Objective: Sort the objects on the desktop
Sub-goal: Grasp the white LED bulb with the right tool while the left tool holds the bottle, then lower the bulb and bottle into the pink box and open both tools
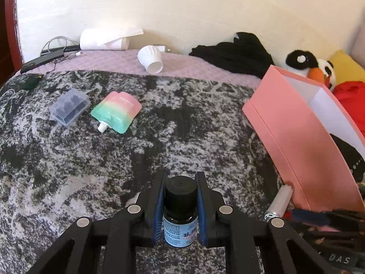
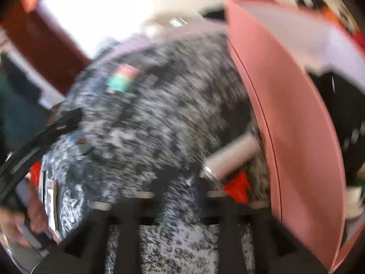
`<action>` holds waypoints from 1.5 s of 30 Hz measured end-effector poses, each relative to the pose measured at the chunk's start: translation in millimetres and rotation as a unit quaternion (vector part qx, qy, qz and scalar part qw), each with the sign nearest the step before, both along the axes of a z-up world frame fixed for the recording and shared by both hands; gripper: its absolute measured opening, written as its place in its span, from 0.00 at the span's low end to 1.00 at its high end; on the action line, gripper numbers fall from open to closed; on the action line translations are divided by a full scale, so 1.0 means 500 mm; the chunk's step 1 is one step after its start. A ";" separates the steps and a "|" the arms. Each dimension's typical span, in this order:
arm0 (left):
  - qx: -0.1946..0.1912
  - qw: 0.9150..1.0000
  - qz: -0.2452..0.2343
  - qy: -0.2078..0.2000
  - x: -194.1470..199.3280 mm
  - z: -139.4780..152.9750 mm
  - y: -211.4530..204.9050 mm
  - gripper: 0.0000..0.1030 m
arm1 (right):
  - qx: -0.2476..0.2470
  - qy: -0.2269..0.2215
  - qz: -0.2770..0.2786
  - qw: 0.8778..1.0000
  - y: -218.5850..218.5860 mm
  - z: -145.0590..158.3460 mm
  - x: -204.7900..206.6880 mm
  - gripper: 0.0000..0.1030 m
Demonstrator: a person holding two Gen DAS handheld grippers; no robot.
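My left gripper (image 1: pixel 180 182) is shut on a small dark bottle (image 1: pixel 180 207) with a black cap and a blue label, held above the grey patterned blanket (image 1: pixel 159 141). A pink box (image 1: pixel 303 141) stands open at the right. A silver tube (image 1: pixel 279 202) lies against its near corner. A pastel spout pouch (image 1: pixel 116 111) and a clear plastic case (image 1: pixel 69 109) lie at the left. The right wrist view is badly blurred. My right gripper (image 2: pixel 175 182) appears open, next to the silver tube (image 2: pixel 232 157) and the pink box (image 2: pixel 296 125).
A white paper cup (image 1: pixel 150 59) lies tipped at the back, with a paper roll (image 1: pixel 105 38), cables and a phone (image 1: pixel 41 61) at the back left. Black cloth (image 1: pixel 237 52) and a plush toy (image 1: pixel 308 64) sit behind the box.
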State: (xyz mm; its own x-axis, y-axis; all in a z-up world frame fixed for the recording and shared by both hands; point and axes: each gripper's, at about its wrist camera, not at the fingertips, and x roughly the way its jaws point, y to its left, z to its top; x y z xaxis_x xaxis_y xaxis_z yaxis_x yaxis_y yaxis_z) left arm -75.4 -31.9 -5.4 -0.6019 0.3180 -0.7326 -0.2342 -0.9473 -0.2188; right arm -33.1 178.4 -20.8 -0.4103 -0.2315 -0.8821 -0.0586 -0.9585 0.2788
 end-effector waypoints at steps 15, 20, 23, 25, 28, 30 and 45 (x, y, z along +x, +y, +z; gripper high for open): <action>0.025 1.000 0.001 -0.011 -0.026 -0.017 -0.018 0.19 | -0.014 -0.029 -0.119 0.992 0.030 -0.096 -0.062 0.30; 0.030 1.000 -0.009 -0.001 -0.016 0.006 -0.009 0.19 | -0.002 0.035 -0.048 0.998 -0.008 -0.050 -0.054 0.28; 0.036 0.999 -0.011 0.006 -0.004 0.026 -0.001 0.19 | 0.006 0.074 -0.023 0.997 -0.040 0.006 -0.031 0.28; 0.038 0.999 -0.014 0.012 0.006 0.039 0.008 0.19 | 0.011 0.105 -0.019 0.994 -0.046 0.059 -0.007 0.29; 0.033 0.999 -0.030 0.022 0.025 0.057 0.044 0.19 | 0.010 0.147 -0.028 0.989 -0.033 0.132 0.025 0.29; 0.032 0.998 -0.049 0.030 0.039 0.070 0.082 0.19 | 0.011 0.177 -0.043 0.983 0.001 0.184 0.054 0.29; 0.047 0.974 -0.205 0.086 0.109 0.166 0.451 0.19 | -0.014 0.217 -0.191 0.957 0.350 0.249 0.196 0.29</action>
